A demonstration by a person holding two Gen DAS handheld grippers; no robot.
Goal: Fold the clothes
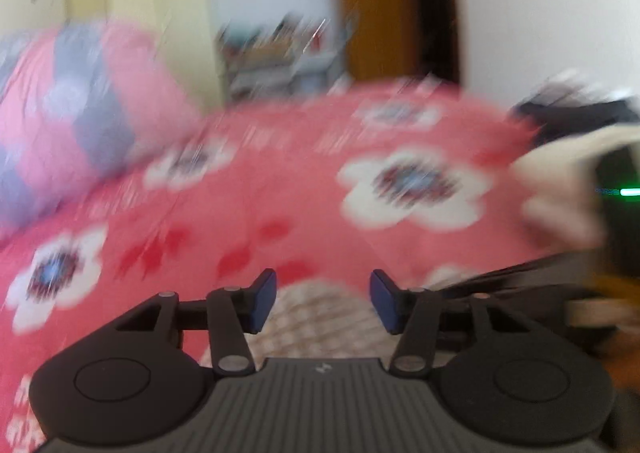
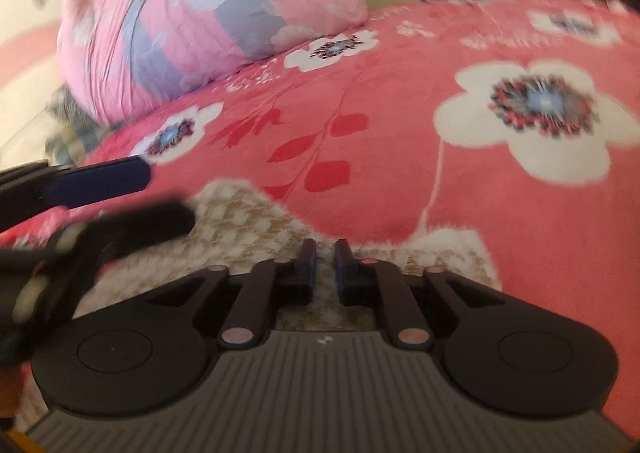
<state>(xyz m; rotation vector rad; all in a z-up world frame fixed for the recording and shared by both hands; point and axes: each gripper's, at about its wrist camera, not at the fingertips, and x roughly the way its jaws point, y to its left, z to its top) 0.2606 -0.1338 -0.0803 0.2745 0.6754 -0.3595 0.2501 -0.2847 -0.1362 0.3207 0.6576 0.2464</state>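
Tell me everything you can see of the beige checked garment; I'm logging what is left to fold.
The beige checked garment looks soft and woolly, patterned in small tan and cream squares. It lies low on the pink flowered bedspread, rumpled at its edges, under both grippers. Only part of it shows; the rest is hidden behind the grippers. No fingers visibly pinch it. What sort of garment it is cannot be told.

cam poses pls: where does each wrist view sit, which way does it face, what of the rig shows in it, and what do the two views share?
Left wrist: on the left gripper, looking down across the pink floral blanket toward a doorway; own fingers apart, nothing between.
Right wrist: on the right gripper, facing the pillow; own fingers nearly together, a narrow gap; left gripper enters at left.
Shared: blanket, pillow, checked beige garment.
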